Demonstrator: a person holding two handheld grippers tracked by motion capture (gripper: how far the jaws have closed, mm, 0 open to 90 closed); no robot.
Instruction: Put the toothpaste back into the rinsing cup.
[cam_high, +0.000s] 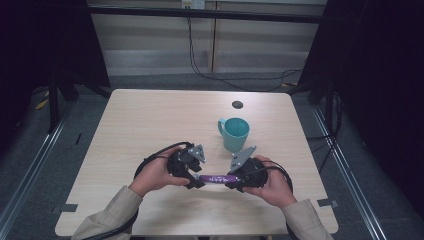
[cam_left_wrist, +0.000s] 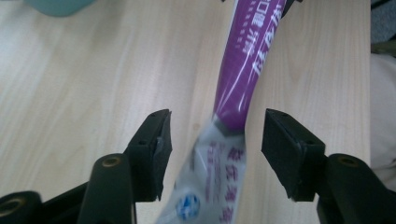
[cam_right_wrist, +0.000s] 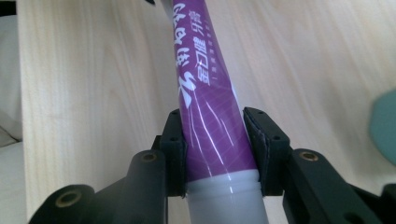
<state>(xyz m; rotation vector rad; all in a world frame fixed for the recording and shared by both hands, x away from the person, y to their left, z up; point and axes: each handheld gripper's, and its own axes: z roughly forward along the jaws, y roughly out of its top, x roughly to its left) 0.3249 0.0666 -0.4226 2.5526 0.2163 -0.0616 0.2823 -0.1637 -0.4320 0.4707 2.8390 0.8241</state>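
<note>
A purple tube (cam_high: 217, 178) with white lettering hangs level just above the table's near middle, between my two grippers. My right gripper (cam_high: 232, 181) is shut on it: in the right gripper view both pads press the purple tube (cam_right_wrist: 205, 93) beside its white cap end, so the right gripper (cam_right_wrist: 215, 149) carries it. My left gripper (cam_high: 197, 181) is open. In the left gripper view the tube's flat silver crimped end (cam_left_wrist: 219, 163) lies between the jaws of the left gripper (cam_left_wrist: 217, 140) with a gap on each side.
A teal cup (cam_high: 234, 134) stands upright just behind the grippers, right of centre; its edge shows as the teal cup (cam_right_wrist: 385, 126) in the right gripper view. A small black round hole (cam_high: 237, 104) sits farther back in the wooden table (cam_high: 150, 120).
</note>
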